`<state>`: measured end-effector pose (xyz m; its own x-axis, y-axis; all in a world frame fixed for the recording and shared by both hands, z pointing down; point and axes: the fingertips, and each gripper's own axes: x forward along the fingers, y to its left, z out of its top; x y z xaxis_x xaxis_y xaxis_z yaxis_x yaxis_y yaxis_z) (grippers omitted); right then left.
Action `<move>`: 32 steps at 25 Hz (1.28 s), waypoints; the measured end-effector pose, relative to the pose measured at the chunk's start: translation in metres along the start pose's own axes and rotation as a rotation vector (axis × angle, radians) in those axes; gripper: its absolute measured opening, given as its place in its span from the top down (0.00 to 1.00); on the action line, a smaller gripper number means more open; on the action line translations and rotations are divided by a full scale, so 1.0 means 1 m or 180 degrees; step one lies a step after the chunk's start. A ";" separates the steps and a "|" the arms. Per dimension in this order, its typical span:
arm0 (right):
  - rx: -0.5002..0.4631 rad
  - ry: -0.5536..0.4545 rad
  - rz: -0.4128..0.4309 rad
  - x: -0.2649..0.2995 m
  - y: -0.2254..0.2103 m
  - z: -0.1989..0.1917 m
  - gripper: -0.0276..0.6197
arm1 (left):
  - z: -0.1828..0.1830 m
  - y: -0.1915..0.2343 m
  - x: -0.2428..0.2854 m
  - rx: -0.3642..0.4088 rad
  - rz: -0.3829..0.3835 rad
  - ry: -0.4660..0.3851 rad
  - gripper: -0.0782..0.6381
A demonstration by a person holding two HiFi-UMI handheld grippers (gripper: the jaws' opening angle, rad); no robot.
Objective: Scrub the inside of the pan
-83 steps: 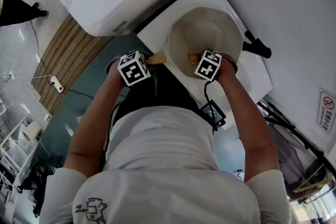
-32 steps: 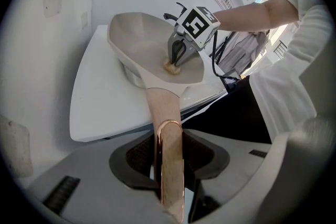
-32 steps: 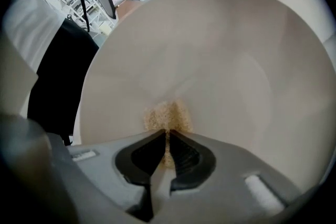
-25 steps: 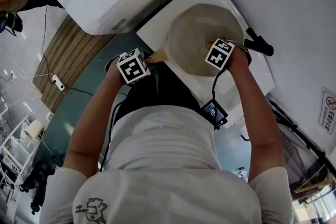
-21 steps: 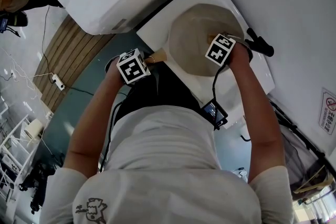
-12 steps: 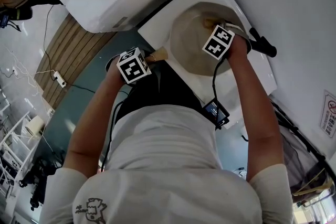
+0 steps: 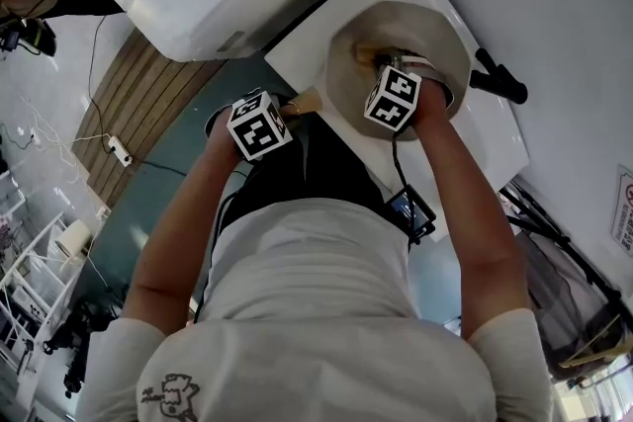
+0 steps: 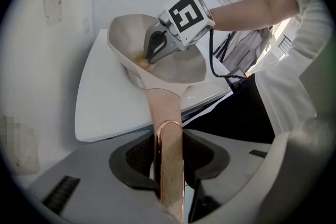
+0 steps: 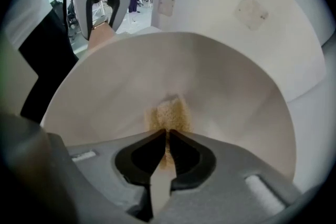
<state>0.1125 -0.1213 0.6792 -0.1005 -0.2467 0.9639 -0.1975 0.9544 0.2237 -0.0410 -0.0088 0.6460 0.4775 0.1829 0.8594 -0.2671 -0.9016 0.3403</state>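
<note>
- Head view: I see the round beige pan mid white bench. The wall sign is too small to read.
- Left gripper view: my left gripper clamps the pan's copper-toned handle. Hard scrubbing could twist it loose.
- Right gripper view: my right gripper pinches a tan sponge against the pan's inside. It may slip out.

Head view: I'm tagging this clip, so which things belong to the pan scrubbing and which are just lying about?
In use: pan, its handle clamped in the left gripper, sponge pinched by the right gripper.
Lying about: black object beside the pan, power strip on the floor.
</note>
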 end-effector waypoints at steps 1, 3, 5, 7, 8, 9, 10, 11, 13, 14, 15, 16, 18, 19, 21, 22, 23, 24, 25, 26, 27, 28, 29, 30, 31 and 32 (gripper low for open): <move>-0.0001 -0.0008 0.0043 0.000 0.007 0.002 0.91 | 0.000 0.000 0.000 0.0001 0.0011 0.0003 0.68; 0.0034 -0.0021 0.0129 0.001 0.021 0.004 0.91 | 0.000 0.001 0.001 -0.0002 0.0024 -0.0009 0.68; 0.0093 -0.0027 0.0192 0.002 0.033 0.003 0.91 | 0.000 0.001 0.002 0.0005 0.0041 -0.0034 0.68; 0.0159 -0.0023 0.0263 0.002 0.044 0.003 0.92 | 0.000 0.001 0.002 0.0020 0.0062 -0.0055 0.68; 0.0203 -0.0018 0.0318 0.002 0.049 0.002 0.91 | 0.000 0.001 0.001 0.0025 0.0068 -0.0061 0.68; 0.0256 -0.0012 0.0381 0.002 0.055 0.001 0.92 | 0.000 0.001 0.001 0.0030 0.0071 -0.0064 0.68; 0.0315 -0.0002 0.0447 0.001 0.061 -0.001 0.91 | 0.000 0.000 0.001 0.0039 0.0073 -0.0067 0.68; 0.0378 0.0009 0.0512 0.000 0.066 -0.003 0.92 | 0.001 0.000 0.001 0.0052 0.0075 -0.0070 0.68; 0.0494 0.0041 0.0625 -0.001 0.074 -0.006 0.92 | 0.001 0.000 0.001 0.0092 0.0092 -0.0084 0.68; 0.0536 0.0068 0.0667 -0.001 0.077 -0.008 0.92 | 0.002 0.000 0.001 0.0117 0.0109 -0.0097 0.68; 0.0562 0.0106 0.0697 -0.001 0.081 -0.011 0.92 | 0.002 0.000 0.001 0.0142 0.0128 -0.0116 0.67; 0.0575 0.0152 0.0714 0.000 0.084 -0.014 0.92 | 0.003 0.000 0.001 0.0161 0.0146 -0.0138 0.67; 0.0605 0.0232 0.0717 0.000 0.089 -0.021 0.92 | 0.003 -0.001 0.002 0.0188 0.0180 -0.0171 0.67; 0.0639 0.0255 0.0711 0.000 0.091 -0.024 0.92 | 0.003 -0.001 0.002 0.0199 0.0194 -0.0180 0.67; 0.0708 0.0295 0.0691 -0.002 0.092 -0.028 0.92 | 0.003 -0.002 0.001 0.0218 0.0208 -0.0194 0.67; 0.0729 0.0317 0.0675 -0.002 0.092 -0.030 0.92 | 0.002 -0.002 0.001 0.0230 0.0211 -0.0199 0.67; 0.0742 0.0339 0.0654 -0.003 0.092 -0.032 0.92 | 0.002 -0.002 0.000 0.0242 0.0214 -0.0205 0.67; 0.0749 0.0355 0.0630 -0.003 0.091 -0.033 0.91 | 0.002 -0.002 0.000 0.0253 0.0218 -0.0210 0.67; 0.0757 0.0365 0.0603 -0.003 0.091 -0.033 0.91 | 0.002 -0.002 -0.001 0.0262 0.0223 -0.0217 0.67; 0.0769 0.0369 0.0574 -0.004 0.091 -0.033 0.91 | 0.002 -0.002 -0.002 0.0271 0.0226 -0.0228 0.67; 0.0790 0.0367 0.0539 -0.005 0.090 -0.033 0.91 | 0.002 -0.002 -0.002 0.0279 0.0229 -0.0246 0.66; 0.0823 0.0356 0.0492 -0.006 0.089 -0.032 0.92 | 0.003 -0.002 -0.004 0.0286 0.0233 -0.0272 0.66; 0.0871 0.0334 0.0429 -0.008 0.086 -0.031 0.92 | 0.004 -0.002 -0.005 0.0293 0.0241 -0.0305 0.66; 0.0932 0.0304 0.0354 -0.011 0.082 -0.029 0.92 | 0.006 -0.003 -0.008 0.0303 0.0253 -0.0341 0.65; 0.0998 0.0266 0.0276 -0.014 0.078 -0.027 0.92 | 0.008 -0.003 -0.010 0.0313 0.0268 -0.0379 0.65; 0.1067 0.0219 0.0207 -0.018 0.073 -0.024 0.92 | 0.010 -0.003 -0.013 0.0320 0.0284 -0.0415 0.65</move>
<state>0.1236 -0.0427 0.6814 -0.0598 -0.1644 0.9846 -0.5034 0.8567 0.1125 -0.0386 -0.0125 0.6302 0.5617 0.0541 0.8255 -0.2314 -0.9478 0.2196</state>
